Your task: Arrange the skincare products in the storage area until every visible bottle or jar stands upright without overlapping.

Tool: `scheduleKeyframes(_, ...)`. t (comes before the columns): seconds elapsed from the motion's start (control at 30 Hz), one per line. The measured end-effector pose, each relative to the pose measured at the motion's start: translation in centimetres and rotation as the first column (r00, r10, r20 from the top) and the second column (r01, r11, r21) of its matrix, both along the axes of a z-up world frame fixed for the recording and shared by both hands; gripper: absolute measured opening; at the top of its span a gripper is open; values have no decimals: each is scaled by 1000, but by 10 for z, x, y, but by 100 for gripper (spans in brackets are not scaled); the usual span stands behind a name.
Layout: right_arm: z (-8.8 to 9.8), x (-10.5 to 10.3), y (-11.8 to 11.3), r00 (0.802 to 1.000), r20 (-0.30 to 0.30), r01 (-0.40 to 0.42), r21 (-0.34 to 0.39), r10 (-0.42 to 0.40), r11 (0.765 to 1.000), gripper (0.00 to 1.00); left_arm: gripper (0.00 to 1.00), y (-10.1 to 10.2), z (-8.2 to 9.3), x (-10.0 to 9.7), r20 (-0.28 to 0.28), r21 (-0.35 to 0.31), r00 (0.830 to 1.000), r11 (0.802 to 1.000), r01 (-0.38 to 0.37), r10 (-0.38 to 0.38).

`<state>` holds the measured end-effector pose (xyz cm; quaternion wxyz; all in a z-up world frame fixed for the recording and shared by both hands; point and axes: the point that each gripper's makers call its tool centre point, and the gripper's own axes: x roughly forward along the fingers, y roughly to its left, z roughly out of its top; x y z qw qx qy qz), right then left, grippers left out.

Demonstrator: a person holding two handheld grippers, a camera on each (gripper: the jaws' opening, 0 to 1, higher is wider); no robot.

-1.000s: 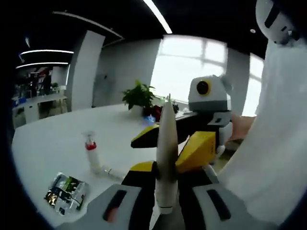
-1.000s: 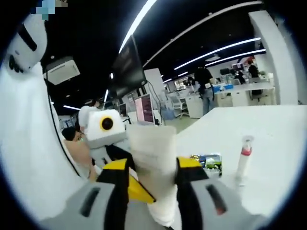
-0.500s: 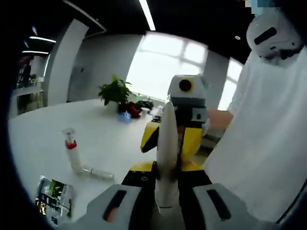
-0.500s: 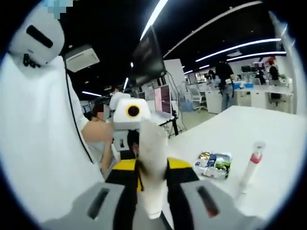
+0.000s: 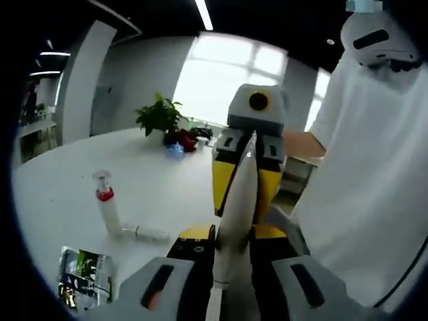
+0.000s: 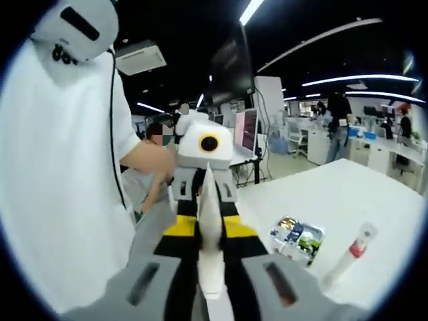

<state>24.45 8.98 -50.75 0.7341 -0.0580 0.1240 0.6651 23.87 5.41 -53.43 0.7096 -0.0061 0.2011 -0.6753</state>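
Note:
A white squeeze tube (image 5: 235, 207) runs up between my left gripper's (image 5: 231, 239) jaws, which are shut on it. Its far end reaches the right gripper (image 5: 246, 182), whose yellow jaws flank it head-on. In the right gripper view the same tube (image 6: 208, 221) stands edge-on in my right gripper (image 6: 204, 233), shut on it, with the left gripper (image 6: 204, 195) facing from behind. A spray bottle with a red collar (image 5: 107, 208) (image 6: 351, 257) stands on the white table (image 5: 160, 194). A small clear tube (image 5: 148, 233) lies beside it.
A colourful packet (image 5: 83, 271) (image 6: 297, 237) lies flat on the table near the spray bottle. A potted plant (image 5: 159, 117) stands at the table's far edge. A person in a white shirt (image 5: 361, 180) (image 6: 60, 174) is close behind the grippers.
The two grippers have swung to face each other squarely. In the right gripper view the tube has turned from broadside to edge-on. Both stay shut on it.

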Motion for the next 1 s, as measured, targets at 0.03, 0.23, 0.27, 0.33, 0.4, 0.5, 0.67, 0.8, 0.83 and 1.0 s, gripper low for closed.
scheduleKeyframes(0.03, -2, 1, 1, 1000, -2, -1, -1, 1, 1000, 11, 16, 1, -2, 1, 8, 12, 1000, 1000, 4, -4)
scheduleKeyframes(0.23, -5, 8, 5, 1000, 5, -17, -10, 17, 1000, 11, 17, 4, -8, 8, 20, 33, 1000, 999, 9, -9)
scheduleKeyframes(0.27, -5, 9, 5, 1000, 13, -22, -19, 23, 1000, 11, 17, 3, -9, 10, 28, 41, 1000, 999, 9, -11)
scheduleKeyframes(0.33, -6, 11, 4, 999, 21, -30, -29, 31, 999, 11, 17, 1, -10, 13, 55, 64, 998, 998, 21, -24)
scheduleKeyframes(0.4, -6, 16, 3, 999, 27, -30, -34, 31, 999, 11, 16, 0, -12, 17, 93, 93, 995, 995, 26, -34)
scheduleKeyframes(0.5, -9, 25, 0, 999, 28, -14, -37, 15, 999, 12, 16, -3, -14, 24, 120, 107, 992, 994, 18, -31)
scheduleKeyframes(0.67, -15, 40, -5, 999, 28, 37, -39, -36, 999, 13, 16, -6, -21, 42, 134, 104, 991, 995, 1, -15)
scheduleKeyframes(0.8, -23, 53, -9, 996, 17, 86, -41, -85, 995, 14, 16, -10, -29, 55, 122, 110, 993, 994, -22, 8)
scheduleKeyframes(0.83, -26, 56, -10, 995, 9, 100, -43, -99, 994, 14, 17, -10, -33, 58, 119, 121, 993, 992, -24, 10)
scheduleKeyframes(1.0, -38, 71, -10, 990, 11, 143, -57, -143, 988, 16, 16, -11, -46, 73, 141, 170, 990, 985, -32, 8)
